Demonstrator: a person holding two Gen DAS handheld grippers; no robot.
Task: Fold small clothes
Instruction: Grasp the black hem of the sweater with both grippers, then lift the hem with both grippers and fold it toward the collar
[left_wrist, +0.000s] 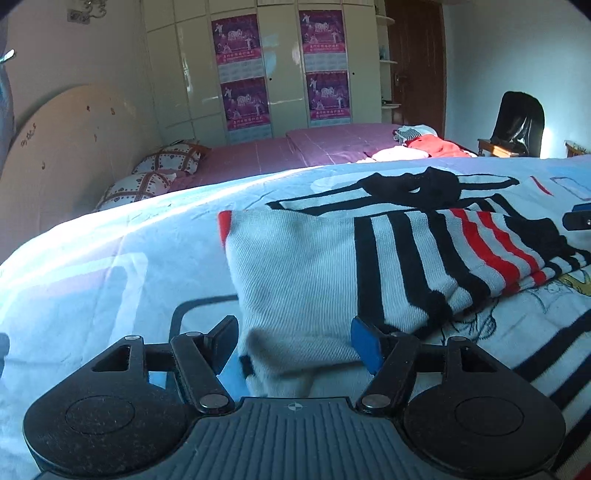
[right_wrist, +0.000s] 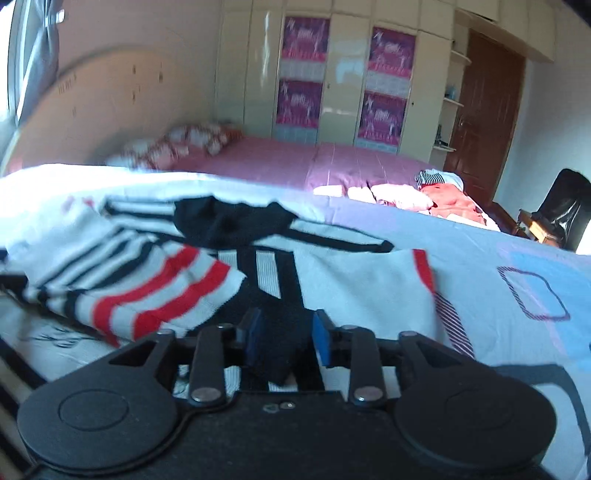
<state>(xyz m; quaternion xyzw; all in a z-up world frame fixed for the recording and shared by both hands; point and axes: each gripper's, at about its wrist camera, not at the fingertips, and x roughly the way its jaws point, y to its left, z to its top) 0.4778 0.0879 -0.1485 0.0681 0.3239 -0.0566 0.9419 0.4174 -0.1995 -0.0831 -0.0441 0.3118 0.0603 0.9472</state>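
A small white knit sweater (left_wrist: 332, 273) with black and red stripes lies on the printed bedsheet (left_wrist: 92, 280), one striped sleeve folded across it. My left gripper (left_wrist: 295, 343) is open, its fingers either side of the sweater's white lower corner. In the right wrist view the sweater (right_wrist: 351, 280) lies ahead. My right gripper (right_wrist: 284, 338) has its blue pads closed on a black part of the sweater's edge. The right gripper's tip (left_wrist: 578, 218) shows at the right edge of the left view.
A pile of other clothes (left_wrist: 417, 146) in red, pink and stripes lies on the purple bed beyond. Pillows (left_wrist: 162, 166) sit by the headboard. A wardrobe with posters (left_wrist: 280, 74), a door and a black chair (left_wrist: 517, 122) stand behind.
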